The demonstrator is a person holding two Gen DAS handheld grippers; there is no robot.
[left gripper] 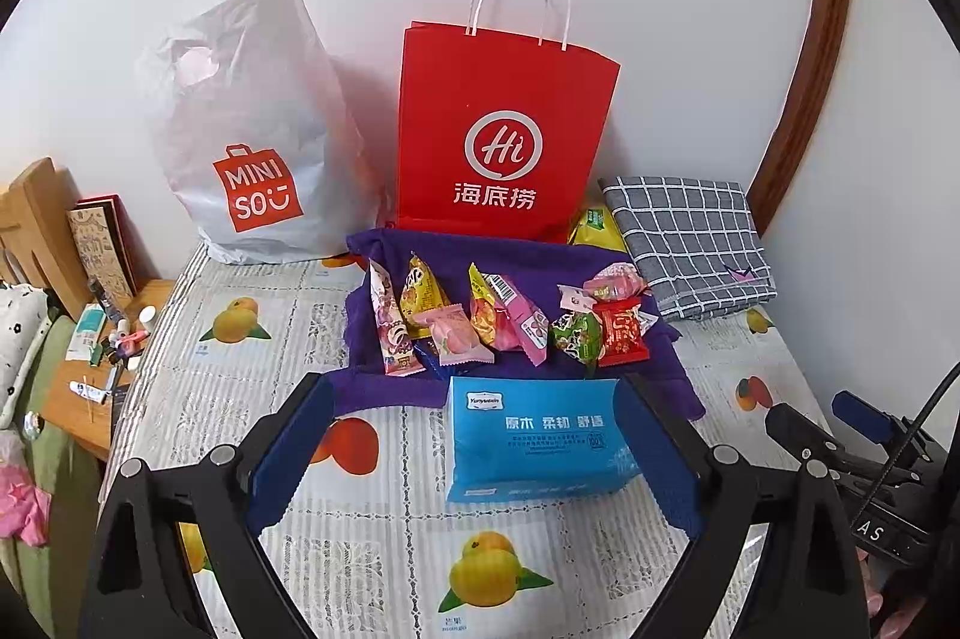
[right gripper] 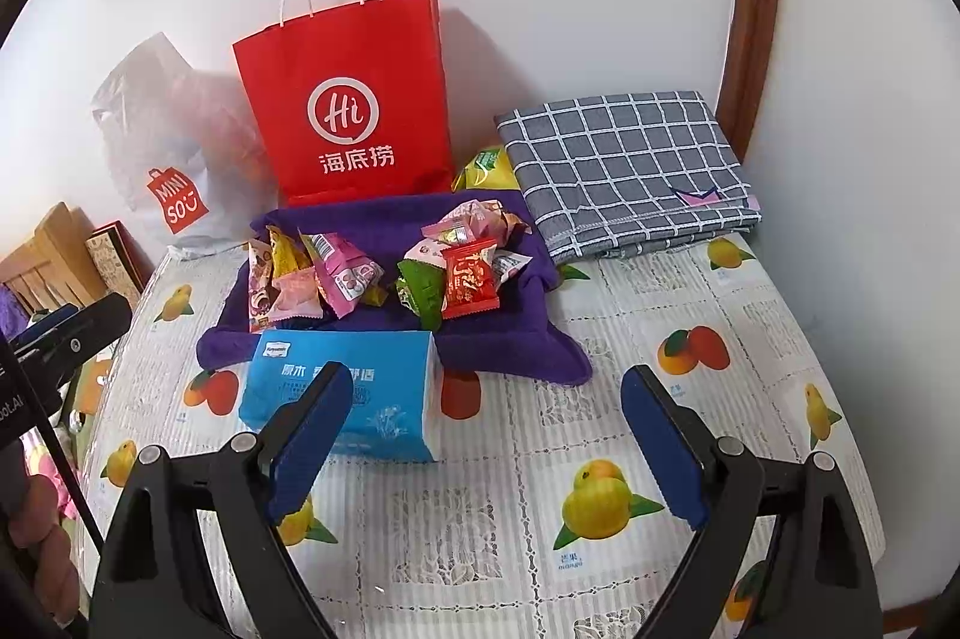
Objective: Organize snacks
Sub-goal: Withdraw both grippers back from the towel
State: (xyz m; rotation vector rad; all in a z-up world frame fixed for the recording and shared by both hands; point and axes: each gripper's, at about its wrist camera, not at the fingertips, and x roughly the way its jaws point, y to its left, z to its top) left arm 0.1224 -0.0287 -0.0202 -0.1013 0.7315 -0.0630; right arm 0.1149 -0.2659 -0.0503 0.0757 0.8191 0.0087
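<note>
On the purple cloth point(right gripper: 384, 225) lay snack packets point(right gripper: 336, 273), both grippers point(left gripper: 474, 453) point(right gripper: 486, 429) gaping wide, holding nothing.

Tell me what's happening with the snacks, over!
Left gripper and right gripper open, holding nothing. Colourful wrapped snacks piled on the purple cloth. Blue tissue pack sits in front of them.
</note>
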